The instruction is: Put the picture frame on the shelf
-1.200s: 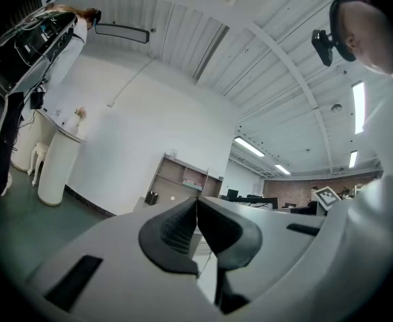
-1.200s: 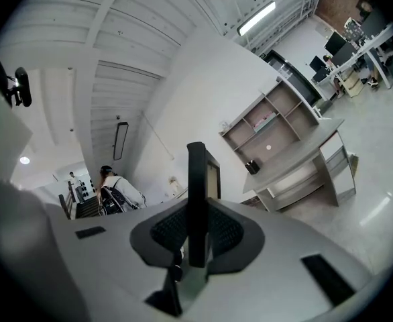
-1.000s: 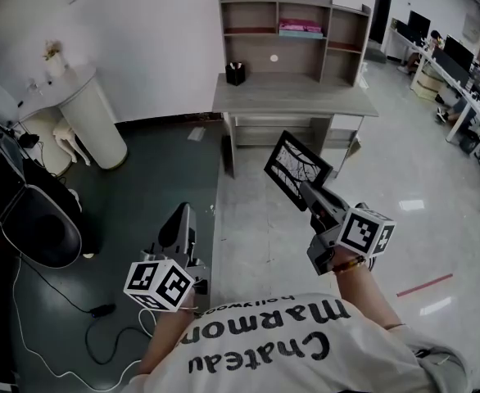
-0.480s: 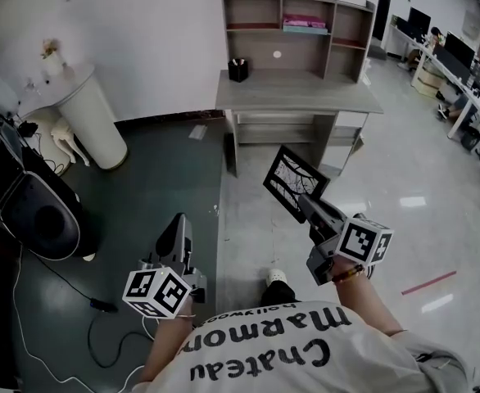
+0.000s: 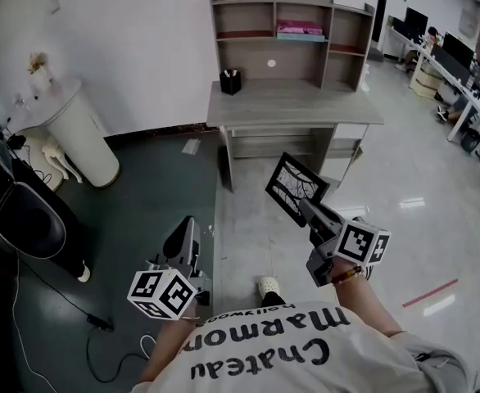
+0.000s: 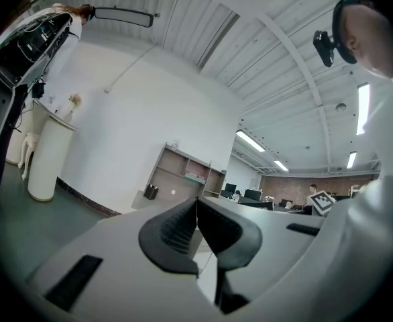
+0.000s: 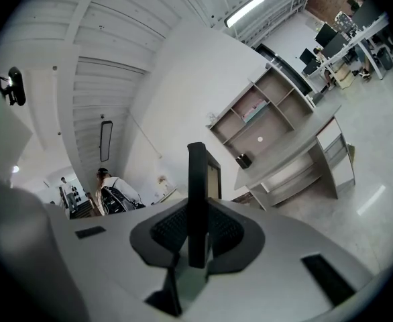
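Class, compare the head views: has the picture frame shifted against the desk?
Yes: the picture frame, clamped in the right gripper, now sits slightly lower in the view, farther beneath the desk's front edge.

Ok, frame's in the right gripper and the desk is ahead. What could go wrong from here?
The right gripper pinches the picture frame by one thin edge near a corner, with most of it overhanging, so it could pivot or slip. The shelf compartments look narrow and the middle one holds a pink item, so the frame may knock it or a divider.
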A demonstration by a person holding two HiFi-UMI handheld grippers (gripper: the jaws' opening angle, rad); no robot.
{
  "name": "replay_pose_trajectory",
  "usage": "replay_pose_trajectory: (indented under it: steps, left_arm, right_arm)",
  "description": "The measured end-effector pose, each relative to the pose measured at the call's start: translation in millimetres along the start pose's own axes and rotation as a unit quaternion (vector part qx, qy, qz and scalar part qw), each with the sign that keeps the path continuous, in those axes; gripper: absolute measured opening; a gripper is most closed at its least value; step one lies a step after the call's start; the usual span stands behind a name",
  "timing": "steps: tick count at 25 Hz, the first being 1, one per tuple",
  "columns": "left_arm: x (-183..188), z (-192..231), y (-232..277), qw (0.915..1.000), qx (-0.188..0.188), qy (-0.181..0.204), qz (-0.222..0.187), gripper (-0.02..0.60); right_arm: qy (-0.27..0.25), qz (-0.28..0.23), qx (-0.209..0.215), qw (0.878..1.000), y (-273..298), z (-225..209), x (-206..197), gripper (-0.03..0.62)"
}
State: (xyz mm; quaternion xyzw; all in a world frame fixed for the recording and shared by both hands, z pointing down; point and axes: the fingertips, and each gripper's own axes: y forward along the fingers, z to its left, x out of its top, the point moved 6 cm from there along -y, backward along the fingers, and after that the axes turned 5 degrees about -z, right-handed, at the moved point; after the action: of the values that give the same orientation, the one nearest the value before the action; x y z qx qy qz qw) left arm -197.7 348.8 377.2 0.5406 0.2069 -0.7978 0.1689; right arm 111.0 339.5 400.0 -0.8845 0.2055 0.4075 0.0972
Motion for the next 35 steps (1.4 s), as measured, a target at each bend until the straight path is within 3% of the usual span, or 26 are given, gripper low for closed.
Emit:
replay_pose_trajectory:
  steps: [8, 14, 24, 35]
  left_arm:
    - [3.1, 14.3, 72.3, 0.9993, -0.006, 0.024, -0.028, 0.017]
    - [19.4, 37.7, 138.0, 0.9996, 0.009, 0.021, -0.018, 0.017]
    - [7.4, 60.3, 212.1, 0.9998, 0.015, 0.007, -0.009, 0.017]
    - [-14.4, 66.5, 258.0, 0.9999, 0.011, -0.005, 0.000, 0.017]
  right_arm:
    - [-0.023, -0.008, 0.035, 0.999, 66.8, -33.4, 41.7, 0.069]
    - [-0.018, -0.010, 0.042, 0.999, 130.3, -50.1, 92.1, 0.071]
    - [-0.007, 0.008, 0.036, 0.999, 191.5, -94.5, 118.7, 0.071]
    - [-0.006, 0.008, 0.032, 0.999, 211.8, -131.4, 135.6, 0.071]
